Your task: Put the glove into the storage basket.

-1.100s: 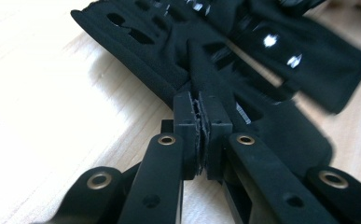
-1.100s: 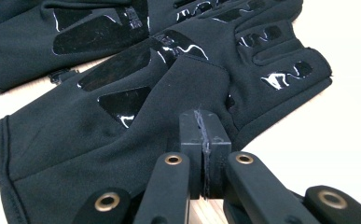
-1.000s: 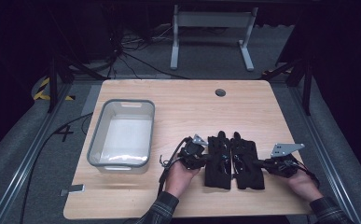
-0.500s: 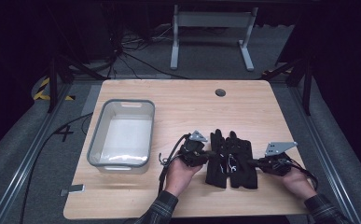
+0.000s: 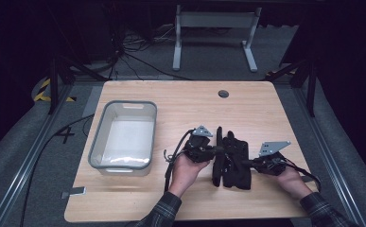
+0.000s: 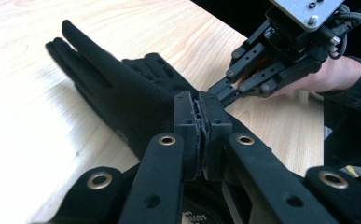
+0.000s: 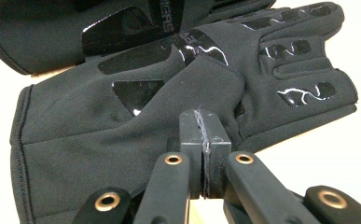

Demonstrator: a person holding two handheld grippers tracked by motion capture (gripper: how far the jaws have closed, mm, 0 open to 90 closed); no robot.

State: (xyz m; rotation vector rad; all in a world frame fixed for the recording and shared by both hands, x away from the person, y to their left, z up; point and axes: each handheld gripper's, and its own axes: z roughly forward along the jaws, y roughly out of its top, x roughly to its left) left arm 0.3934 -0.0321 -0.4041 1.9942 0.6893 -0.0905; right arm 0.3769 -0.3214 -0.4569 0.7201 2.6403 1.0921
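Two black gloves lie side by side on the wooden table [image 5: 180,104], between my grippers. The left glove [image 5: 217,161] stands narrow, raised on its edge; my left gripper [image 5: 213,150] is shut on it, its pads [image 6: 187,116] pressed together over the dark fabric [image 6: 117,93]. The right glove [image 5: 238,165] lies flat, palm up with glossy grip patches [image 7: 122,121]. My right gripper [image 5: 248,163] is shut on a raised fold near its thumb [image 7: 211,88]. In the left gripper view the right gripper [image 6: 215,91] reaches in from the upper right, its tips close to mine.
A clear grey-rimmed plastic bin [image 5: 97,142] stands at the table's left. A round cable hole [image 5: 223,93] sits near the far edge. A small metal piece [image 5: 74,192] lies at the front left corner. Bare wood stretches behind the gloves.
The two grippers have drawn closer together. The left glove has turned up from lying flat onto its edge, so the pair looks narrower.
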